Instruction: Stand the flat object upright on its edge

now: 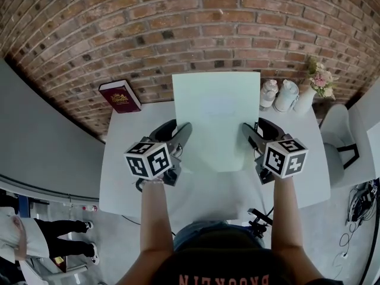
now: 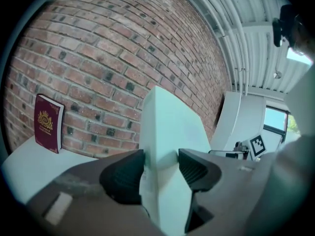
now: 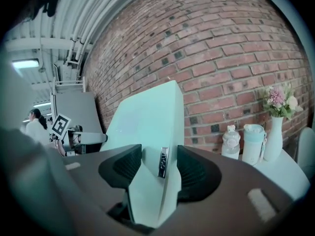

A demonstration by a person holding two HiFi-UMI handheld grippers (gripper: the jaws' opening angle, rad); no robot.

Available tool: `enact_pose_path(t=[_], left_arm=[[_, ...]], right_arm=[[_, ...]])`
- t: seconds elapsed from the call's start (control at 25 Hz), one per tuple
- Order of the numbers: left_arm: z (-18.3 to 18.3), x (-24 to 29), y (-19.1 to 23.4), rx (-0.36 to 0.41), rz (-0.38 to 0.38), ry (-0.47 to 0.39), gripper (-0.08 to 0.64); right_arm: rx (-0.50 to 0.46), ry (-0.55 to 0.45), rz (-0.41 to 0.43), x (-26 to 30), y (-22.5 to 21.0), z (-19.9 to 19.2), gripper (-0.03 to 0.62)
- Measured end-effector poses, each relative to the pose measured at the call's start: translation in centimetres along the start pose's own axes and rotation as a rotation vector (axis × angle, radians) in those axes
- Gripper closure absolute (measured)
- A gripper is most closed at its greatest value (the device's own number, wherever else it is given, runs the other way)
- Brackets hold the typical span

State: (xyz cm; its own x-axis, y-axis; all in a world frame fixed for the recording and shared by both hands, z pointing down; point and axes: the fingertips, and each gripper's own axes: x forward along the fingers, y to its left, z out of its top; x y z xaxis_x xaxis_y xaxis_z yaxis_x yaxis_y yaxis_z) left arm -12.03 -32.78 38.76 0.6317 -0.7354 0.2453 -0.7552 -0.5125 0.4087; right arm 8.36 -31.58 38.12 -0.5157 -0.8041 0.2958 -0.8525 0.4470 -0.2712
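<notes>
Both forearms reach out from the person's dark shirt over the white bench [image 1: 127, 177]. The left tongs [image 1: 183, 132] are clamped on the left side edge of a flat mint-green panel [image 1: 217, 120], their ribbed pads pressed on both faces [image 2: 160, 173]. The right tongs [image 1: 249, 132] grip the opposite edge the same way [image 3: 158, 168], just beside a small metal tag [image 3: 162, 162] on that edge. The panel is held between them over the middle of the bench and rises steeply, its top leaning toward the brick wall [image 1: 196, 34]. Whether its lower edge touches the bench cannot be told. A maroon book [image 1: 120, 96] leans at the wall on the left. Two bottles [image 1: 278, 95] and a vase of flowers [image 1: 314, 85] stand on the right.
</notes>
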Motion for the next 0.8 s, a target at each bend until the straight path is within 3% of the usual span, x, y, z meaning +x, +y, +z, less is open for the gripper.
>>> enact_pose_path(t=[0.44,0.8], left_arm=[[3.1,-0.9,-0.2,0.175,0.010,-0.135,0.334],[1.9,0.3,1.3,0.284,0.032,-0.093,0.334]], right_arm=[[-0.128,-0.105,-0.023,0.6,1.2,2.4,0.376],[-0.226,-0.068,-0.097,2.4,0.7,1.0,0.380]])
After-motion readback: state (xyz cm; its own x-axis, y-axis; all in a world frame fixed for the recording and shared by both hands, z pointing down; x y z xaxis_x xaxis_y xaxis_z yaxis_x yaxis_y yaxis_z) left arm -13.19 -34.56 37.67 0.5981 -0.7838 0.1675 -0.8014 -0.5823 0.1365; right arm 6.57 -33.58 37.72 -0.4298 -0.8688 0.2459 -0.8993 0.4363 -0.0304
